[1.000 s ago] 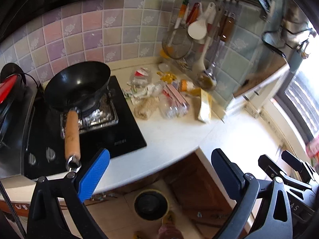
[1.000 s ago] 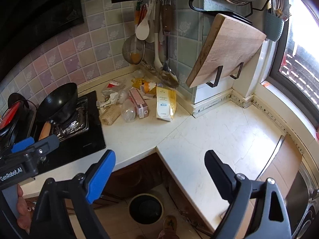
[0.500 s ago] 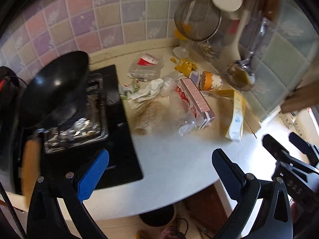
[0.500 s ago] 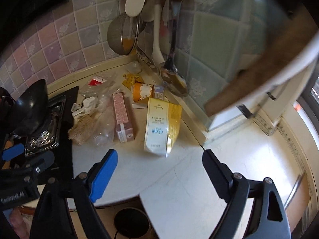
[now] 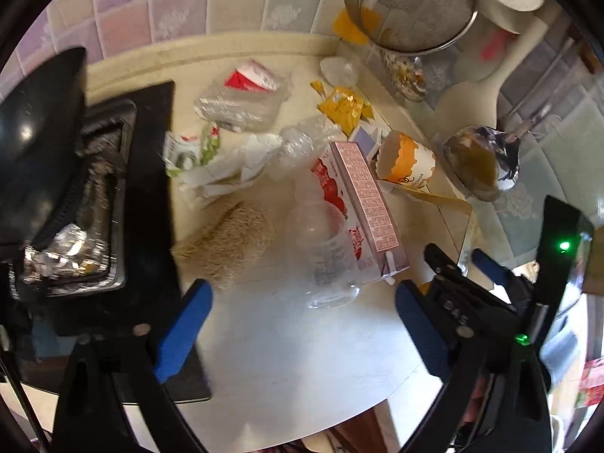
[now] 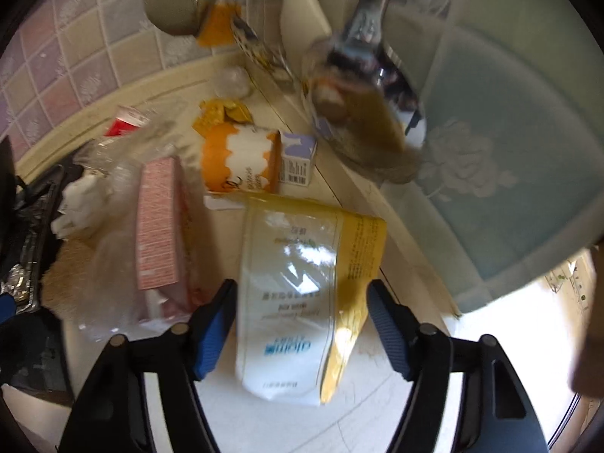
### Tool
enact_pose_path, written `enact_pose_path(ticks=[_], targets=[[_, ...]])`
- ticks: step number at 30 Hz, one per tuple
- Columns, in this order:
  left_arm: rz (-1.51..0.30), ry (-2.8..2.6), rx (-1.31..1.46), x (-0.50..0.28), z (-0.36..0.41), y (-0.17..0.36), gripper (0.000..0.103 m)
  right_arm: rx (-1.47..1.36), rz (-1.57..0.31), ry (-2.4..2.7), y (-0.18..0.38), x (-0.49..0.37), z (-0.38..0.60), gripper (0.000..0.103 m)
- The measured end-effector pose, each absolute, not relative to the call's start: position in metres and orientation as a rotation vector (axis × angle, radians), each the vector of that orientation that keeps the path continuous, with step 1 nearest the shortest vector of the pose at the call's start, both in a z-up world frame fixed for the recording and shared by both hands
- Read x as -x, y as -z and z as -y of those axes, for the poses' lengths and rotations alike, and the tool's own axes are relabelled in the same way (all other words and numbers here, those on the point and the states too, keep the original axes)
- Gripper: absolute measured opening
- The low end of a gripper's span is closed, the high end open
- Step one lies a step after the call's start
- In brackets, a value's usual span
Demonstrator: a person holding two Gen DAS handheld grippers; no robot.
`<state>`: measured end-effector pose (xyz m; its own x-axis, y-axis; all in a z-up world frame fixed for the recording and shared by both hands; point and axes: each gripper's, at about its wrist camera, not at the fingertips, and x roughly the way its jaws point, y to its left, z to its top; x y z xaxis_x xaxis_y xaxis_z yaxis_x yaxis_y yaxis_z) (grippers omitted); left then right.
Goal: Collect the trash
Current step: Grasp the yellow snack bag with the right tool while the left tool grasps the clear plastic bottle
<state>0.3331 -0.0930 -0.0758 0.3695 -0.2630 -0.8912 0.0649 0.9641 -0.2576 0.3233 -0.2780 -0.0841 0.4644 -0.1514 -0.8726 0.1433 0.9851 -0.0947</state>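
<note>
Both grippers dropped closer to trash; right gripper [image 6: 300, 324] jaws closing astride glossy pouch [image 6: 302, 302], not pinching; left gripper [image 5: 302, 324] spread. Clear bottle [image 5: 324, 260] sharp only in left view, 12 o'clock.

The wall [image 5: 181, 11] behind has small square tiles in pink, purple and pale yellow, some with a little flower on them. The side wall [image 6: 509, 158] has bigger pale green tiles. The pale surface [image 5: 287, 358] meets both walls at its back corner, and bright light shines on its near right part.
</note>
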Motion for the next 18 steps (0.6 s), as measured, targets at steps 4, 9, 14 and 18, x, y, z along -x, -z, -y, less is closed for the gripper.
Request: enact_pose_path(ticks=[4, 9, 14, 18], targets=[[-1.245, 0.235, 0.257, -0.351, 0.096, 0.092, 0.079, 0.0, -1.077, 0.211, 0.093, -0.329, 0.287, 0.05], [-1.293, 0.248, 0.258, -0.364, 0.103, 0.105, 0.079, -0.059, -1.107, 0.255, 0.102, -0.333, 0.305, 0.021], [-1.322, 0.232, 0.229, -0.375, 0.112, 0.117, 0.063, -0.052, -1.101, 0.296, 0.107, -0.331, 0.307, 0.012], [-1.334, 0.239, 0.259, -0.378, 0.111, 0.125, 0.051, -0.034, -1.054, 0.338, 0.102, -0.322, 0.304, 0.011]])
